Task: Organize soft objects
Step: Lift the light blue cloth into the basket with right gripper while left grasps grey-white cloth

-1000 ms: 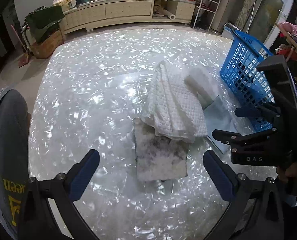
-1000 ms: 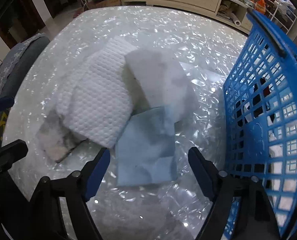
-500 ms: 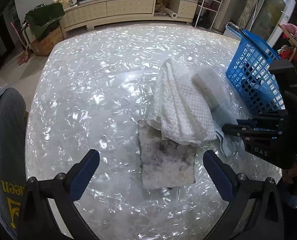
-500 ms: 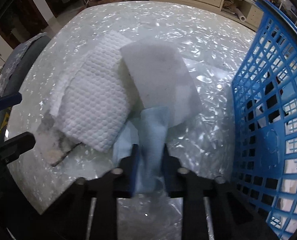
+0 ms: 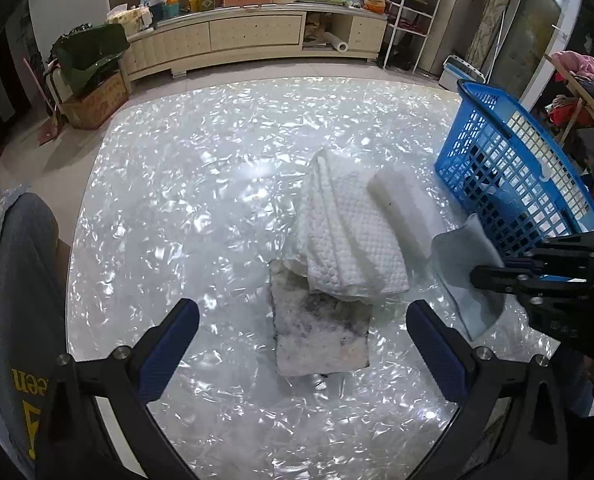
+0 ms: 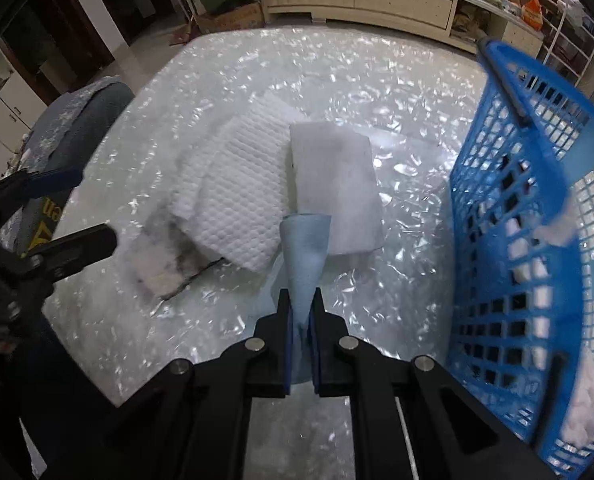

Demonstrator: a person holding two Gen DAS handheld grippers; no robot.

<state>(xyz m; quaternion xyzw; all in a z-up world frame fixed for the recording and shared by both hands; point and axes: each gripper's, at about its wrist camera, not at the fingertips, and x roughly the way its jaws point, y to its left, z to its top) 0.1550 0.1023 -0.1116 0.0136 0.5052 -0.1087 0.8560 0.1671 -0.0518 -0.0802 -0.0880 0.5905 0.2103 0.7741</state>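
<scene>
The right tool (image 6: pixel 301 312) pinches the thin pale-blue cloth (image 6: pixel 306 248), probably for the blue plastic basket (image 6: pixel 537 216); the left tool (image 5: pixel 301 344) hangs wide open and empty.

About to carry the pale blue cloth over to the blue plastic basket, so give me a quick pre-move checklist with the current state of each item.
1. Right gripper shut on the pale blue cloth: ok.
2. Cloth lifted off the pearly white table: cannot tell; its lower end is hidden.
3. Cloth free of the white foam block: cannot tell; they overlap in the right wrist view.
4. Blue plastic basket has room: ok, white items lie low inside.
5. Left gripper open and holding nothing: ok.
6. White waffle-textured towel undisturbed, resting on the stained grey pad: ok.
</scene>
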